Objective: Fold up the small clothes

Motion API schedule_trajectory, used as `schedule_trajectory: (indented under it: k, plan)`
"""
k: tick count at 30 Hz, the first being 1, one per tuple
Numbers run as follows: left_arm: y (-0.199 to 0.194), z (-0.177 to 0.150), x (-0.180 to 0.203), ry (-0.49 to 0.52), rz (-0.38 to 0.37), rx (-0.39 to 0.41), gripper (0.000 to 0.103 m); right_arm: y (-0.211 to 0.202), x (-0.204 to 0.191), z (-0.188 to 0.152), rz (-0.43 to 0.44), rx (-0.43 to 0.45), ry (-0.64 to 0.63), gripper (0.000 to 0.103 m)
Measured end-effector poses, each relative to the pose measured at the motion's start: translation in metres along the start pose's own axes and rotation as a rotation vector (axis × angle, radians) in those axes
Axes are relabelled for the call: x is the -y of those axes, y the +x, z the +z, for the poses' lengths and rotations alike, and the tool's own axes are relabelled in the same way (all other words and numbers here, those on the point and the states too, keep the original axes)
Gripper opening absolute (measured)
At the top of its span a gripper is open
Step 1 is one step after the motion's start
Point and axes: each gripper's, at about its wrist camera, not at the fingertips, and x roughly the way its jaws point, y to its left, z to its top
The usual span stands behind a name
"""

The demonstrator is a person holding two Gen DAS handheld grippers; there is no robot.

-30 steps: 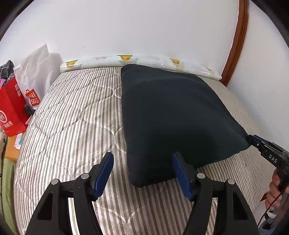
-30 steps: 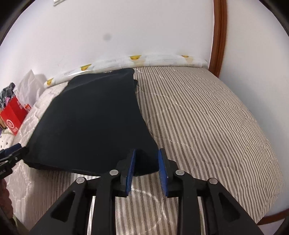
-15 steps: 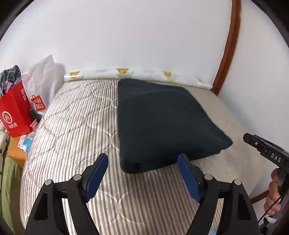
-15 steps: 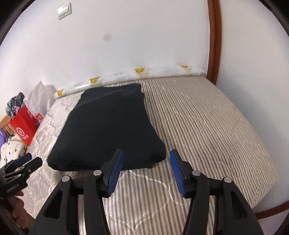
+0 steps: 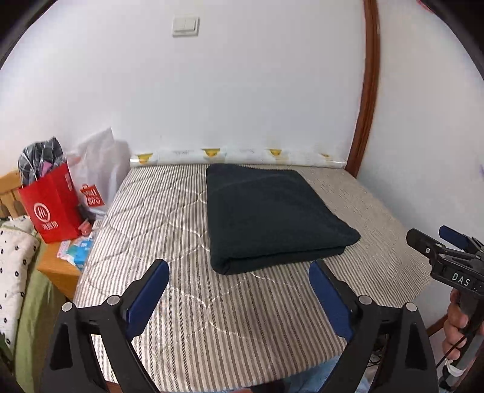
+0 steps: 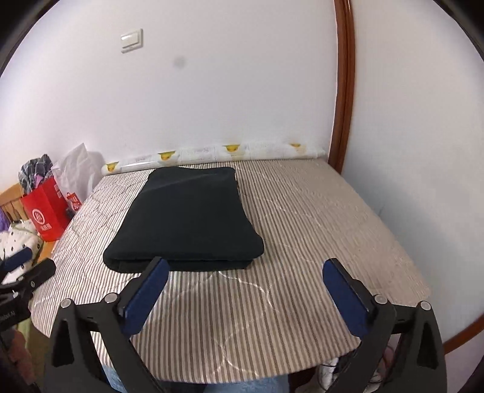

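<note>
Bright, even daylight; soft shadows; strong fisheye bending, dark vignette corners; slight edge blur.

You're in a home bedroom here: a striped quilted mattress fills the corner against plain white walls. Beside it you've got a red shopping bag stuffed with clothes, and a light switch above.
</note>
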Motion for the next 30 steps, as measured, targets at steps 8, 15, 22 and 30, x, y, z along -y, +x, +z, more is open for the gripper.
schedule_trajectory:
  k: [8,15,22,30]
  plan:
    - [-0.024,-0.002,0.014,0.035,0.023,0.049,0.095,-0.023,0.003,-0.005,0.018,-0.002,0.008,0.103]
    - [-0.028,-0.002,0.019,0.038,0.018,0.053,0.095,-0.03,0.003,-0.007,-0.004,-0.005,-0.005,0.103]
    - [-0.028,-0.004,0.017,0.026,0.026,0.045,0.095,-0.03,0.0,-0.01,-0.003,-0.008,-0.005,0.103]
    - [-0.029,-0.004,0.016,0.02,0.023,0.04,0.095,-0.033,0.001,-0.01,-0.002,-0.005,-0.007,0.103]
